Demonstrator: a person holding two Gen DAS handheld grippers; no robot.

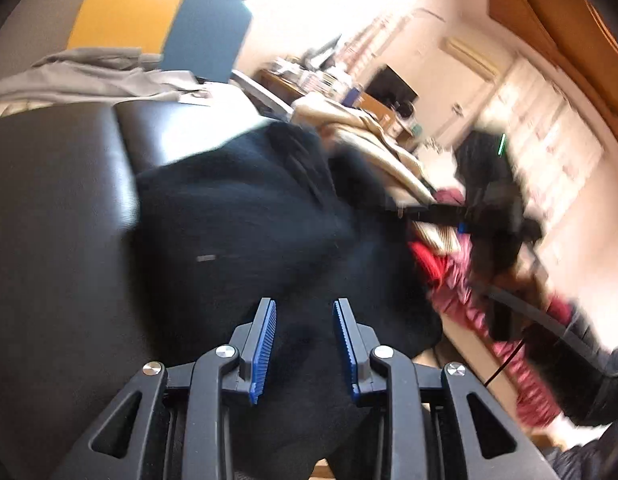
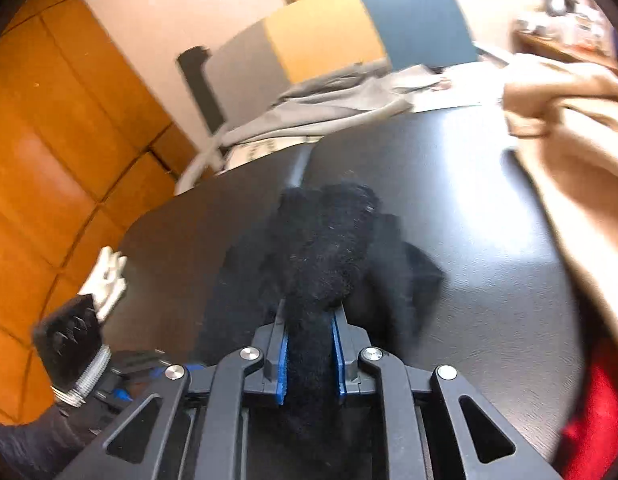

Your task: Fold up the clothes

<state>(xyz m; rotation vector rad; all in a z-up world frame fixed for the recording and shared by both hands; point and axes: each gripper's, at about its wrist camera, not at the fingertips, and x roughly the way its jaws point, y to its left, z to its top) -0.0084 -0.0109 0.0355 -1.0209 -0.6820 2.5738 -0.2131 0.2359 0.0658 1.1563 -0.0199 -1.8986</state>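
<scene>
Right gripper (image 2: 309, 354): its blue-padded fingers (image 2: 282, 364) are pinching a bunch of the black fuzzy garment (image 2: 329, 248), which is rising past the tips and trailing onto the dark worktop (image 2: 469, 208). Left gripper (image 1: 304, 344): its fingers (image 1: 263, 344) are standing partly apart above the same black garment, gripping nothing visible. The garment is lying spread across the worktop. Farther off, a beige garment (image 2: 581, 128) and a grey garment (image 2: 329, 108) are lying near the far edge, before a grey, yellow and blue panel (image 2: 349, 32).
</scene>
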